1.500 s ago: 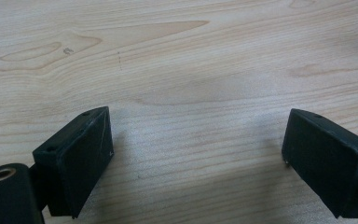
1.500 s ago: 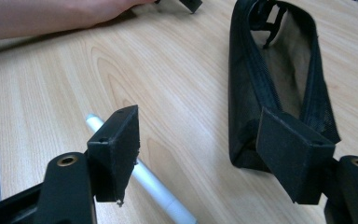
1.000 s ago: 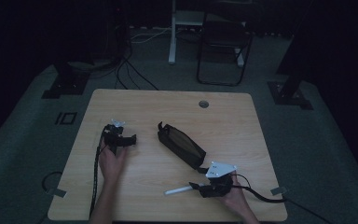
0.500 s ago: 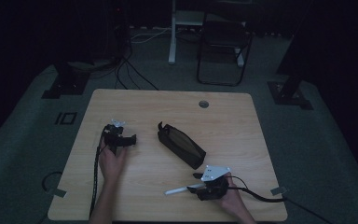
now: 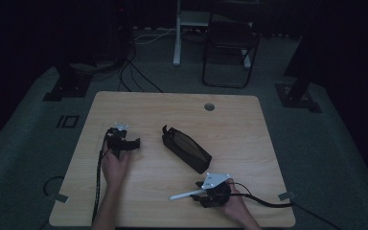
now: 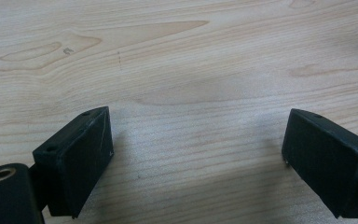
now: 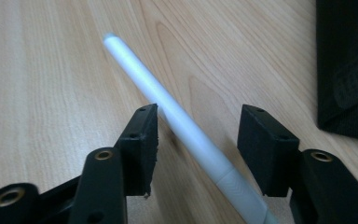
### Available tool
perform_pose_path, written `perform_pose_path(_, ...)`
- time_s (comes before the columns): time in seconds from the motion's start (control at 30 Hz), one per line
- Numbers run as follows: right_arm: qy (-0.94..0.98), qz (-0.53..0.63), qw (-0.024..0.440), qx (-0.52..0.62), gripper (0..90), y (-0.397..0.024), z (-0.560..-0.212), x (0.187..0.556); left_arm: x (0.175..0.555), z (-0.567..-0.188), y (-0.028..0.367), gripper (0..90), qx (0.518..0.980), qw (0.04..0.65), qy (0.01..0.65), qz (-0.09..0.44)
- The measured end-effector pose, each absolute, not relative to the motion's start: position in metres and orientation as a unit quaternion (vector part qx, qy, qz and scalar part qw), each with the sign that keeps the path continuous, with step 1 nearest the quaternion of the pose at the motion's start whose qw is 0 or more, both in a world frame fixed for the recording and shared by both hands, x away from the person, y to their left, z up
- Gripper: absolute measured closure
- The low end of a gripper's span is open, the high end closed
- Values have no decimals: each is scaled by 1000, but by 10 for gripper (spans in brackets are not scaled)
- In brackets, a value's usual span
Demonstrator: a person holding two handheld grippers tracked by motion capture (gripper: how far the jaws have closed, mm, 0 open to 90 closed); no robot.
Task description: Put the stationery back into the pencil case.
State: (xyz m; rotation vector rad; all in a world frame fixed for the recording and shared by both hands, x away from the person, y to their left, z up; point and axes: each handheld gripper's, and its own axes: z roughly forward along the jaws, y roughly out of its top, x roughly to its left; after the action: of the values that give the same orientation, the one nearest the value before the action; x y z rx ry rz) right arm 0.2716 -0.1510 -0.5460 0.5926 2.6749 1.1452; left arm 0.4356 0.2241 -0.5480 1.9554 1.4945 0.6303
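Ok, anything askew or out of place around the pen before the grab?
Nothing stands out. The white pen lies flat on the table, slanting between the right gripper jaws, which have just been closing and don't clamp it yet. The black pouch lies intact nearby.

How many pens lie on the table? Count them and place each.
1: the white pen lies on the table's near edge, between the right gripper's jaws, which have just been closing; the pads don't press it yet.

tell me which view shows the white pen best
The right gripper view: the white pen lies on the wood between the right hand-held gripper's jaws, which have just been closing and don't yet press it. The high view shows it as a thin pale line on the table. The left gripper view looks at bare wood.
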Motion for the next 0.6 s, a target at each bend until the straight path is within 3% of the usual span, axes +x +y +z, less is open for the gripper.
perform_pose_path(0.17, 899, 378, 89, 204, 566, -151, -547, 273, 436, -548, 224, 91, 735, 296, 562, 237)
perform_pose_path(0.33, 899, 373, 91, 212, 774, -154, -545, 274, 436, -548, 224, 91, 735, 296, 562, 237)
perform_pose_path(0.6, 901, 366, 97, 210, 783, -154, -544, 275, 436, -548, 224, 91, 735, 296, 562, 237)
